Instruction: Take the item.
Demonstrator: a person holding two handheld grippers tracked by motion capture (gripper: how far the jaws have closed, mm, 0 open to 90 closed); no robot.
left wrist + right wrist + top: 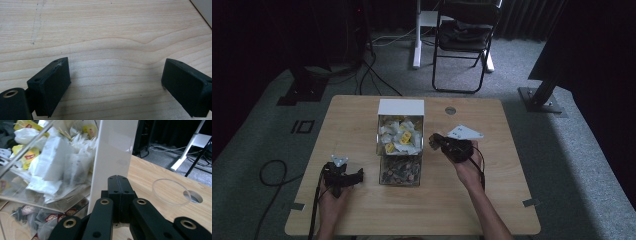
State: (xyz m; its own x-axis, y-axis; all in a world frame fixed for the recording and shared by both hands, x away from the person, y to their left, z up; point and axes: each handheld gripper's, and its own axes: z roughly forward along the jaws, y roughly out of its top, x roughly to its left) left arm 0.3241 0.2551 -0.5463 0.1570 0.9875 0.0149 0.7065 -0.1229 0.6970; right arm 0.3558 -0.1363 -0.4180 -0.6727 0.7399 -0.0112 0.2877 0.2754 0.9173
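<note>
Teabag box (400,145) sits mid-table (362,210); my right gripper (117,182) is pressed together right beside it, left gripper (115,82) spread wide over bare wood.

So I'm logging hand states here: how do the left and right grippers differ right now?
The left gripper has its fingers spread wide apart, while the right gripper has its fingers pressed together. The left looks down at bare table; the right points at the clear box of tea bags. Both hold nothing and have black fingers.
</note>
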